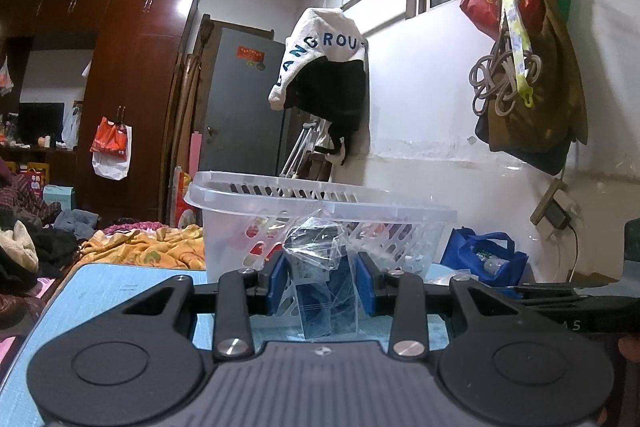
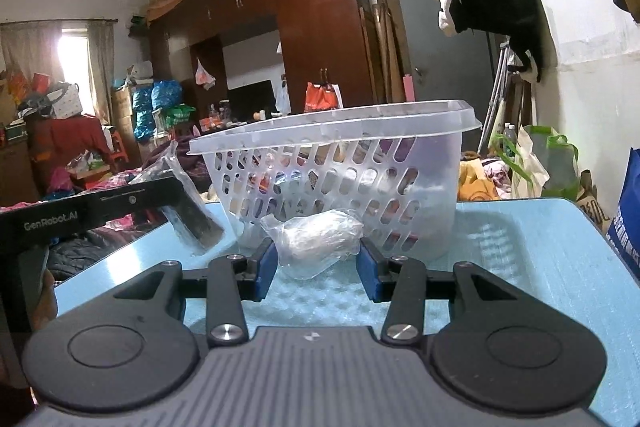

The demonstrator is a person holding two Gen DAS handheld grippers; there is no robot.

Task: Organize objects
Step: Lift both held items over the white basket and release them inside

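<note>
A clear plastic basket (image 1: 316,203) with slotted walls stands on the light blue table (image 1: 120,291). In the left wrist view my left gripper (image 1: 322,279) is shut on a dark flat item in a clear plastic bag (image 1: 320,267), held just in front of the basket. In the right wrist view the basket (image 2: 340,163) stands ahead. A white item wrapped in clear plastic (image 2: 316,243) lies on the table (image 2: 520,259) between the blue pads of my right gripper (image 2: 318,265), which is open around it. The left gripper with its bagged item (image 2: 192,211) shows at the left.
A bed with a yellow blanket (image 1: 148,247) and heaped clothes lies beyond the table's far edge. A blue bag (image 1: 484,259) stands by the wall at the right. A white and black garment (image 1: 324,67) hangs above the basket.
</note>
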